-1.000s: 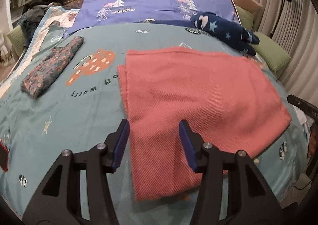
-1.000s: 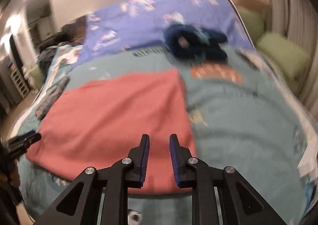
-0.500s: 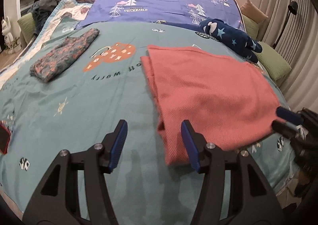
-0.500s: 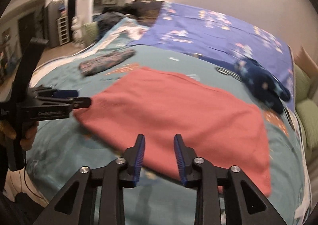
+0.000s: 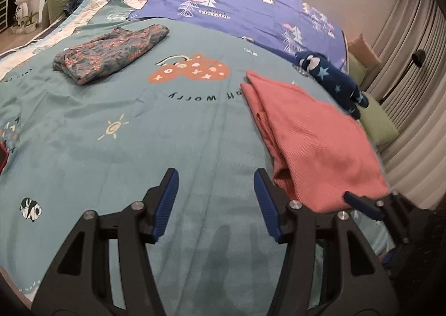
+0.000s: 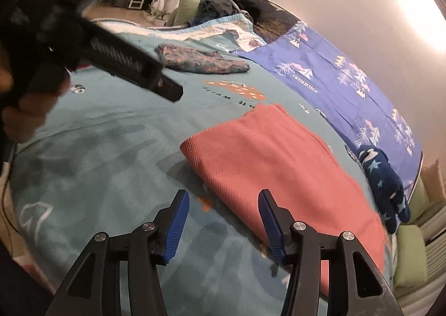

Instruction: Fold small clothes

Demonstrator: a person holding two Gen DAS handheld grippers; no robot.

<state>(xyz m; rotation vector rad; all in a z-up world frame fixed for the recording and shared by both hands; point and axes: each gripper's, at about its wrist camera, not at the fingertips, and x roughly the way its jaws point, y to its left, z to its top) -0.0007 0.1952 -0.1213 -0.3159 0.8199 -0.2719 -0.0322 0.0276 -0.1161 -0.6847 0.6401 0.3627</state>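
Observation:
A coral-red knitted garment lies folded on the teal bedspread, to the right of my left gripper, which is open and empty over bare bedspread. In the right wrist view the red garment lies ahead and right of my right gripper, which is open and empty; its right finger overlaps the garment's near edge. The right gripper's tip also shows at the garment's near right corner in the left wrist view. The left gripper shows as a dark blurred bar, hand-held, in the right wrist view.
A folded floral garment lies at the far left of the bed. A navy star-patterned garment lies beyond the red one. A purple tree-print sheet covers the far end. Green pillows and curtains are to the right.
The red garment went from spread wide to folded into a narrower strip. My right gripper opened wide from nearly shut. Both grippers have drawn off the garment toward the left.

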